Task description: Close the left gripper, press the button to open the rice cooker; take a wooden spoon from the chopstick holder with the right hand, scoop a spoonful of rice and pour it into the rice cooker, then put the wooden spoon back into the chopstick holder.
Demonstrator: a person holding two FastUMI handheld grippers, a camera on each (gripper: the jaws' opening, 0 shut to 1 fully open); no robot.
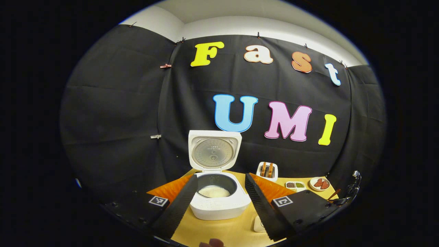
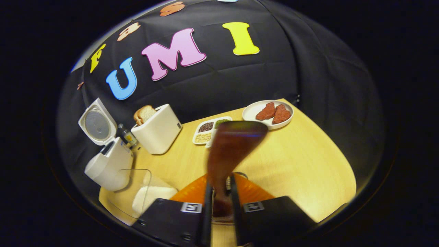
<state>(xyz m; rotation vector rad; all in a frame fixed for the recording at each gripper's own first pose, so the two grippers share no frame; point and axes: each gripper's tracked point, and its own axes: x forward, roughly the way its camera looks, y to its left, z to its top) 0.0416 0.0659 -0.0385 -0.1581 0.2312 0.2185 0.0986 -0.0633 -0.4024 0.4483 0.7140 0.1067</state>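
The white rice cooker (image 1: 219, 206) stands open on the yellow table, its lid (image 1: 213, 151) upright and white rice (image 1: 214, 192) in the pot. My left gripper (image 1: 222, 177) is open, its fingers flanking the cooker's front without touching it. My right gripper (image 2: 220, 183) is shut on the handle of the dark wooden spoon (image 2: 233, 144), whose blurred bowl points up and forward over the table. The open rice cooker (image 2: 106, 161) sits far to its left. A clear container (image 2: 137, 192) holding white rice lies low and left of the right gripper. The right gripper (image 1: 349, 192) also appears at the far right edge.
A white toaster (image 2: 157, 128) with bread stands beside the cooker. A divided tray of grains (image 2: 207, 132) and a plate of red meat (image 2: 267, 113) sit toward the back. A small bottle (image 2: 125, 135) stands between cooker and toaster. A small white object (image 1: 259, 224) lies by my left gripper's right-hand finger.
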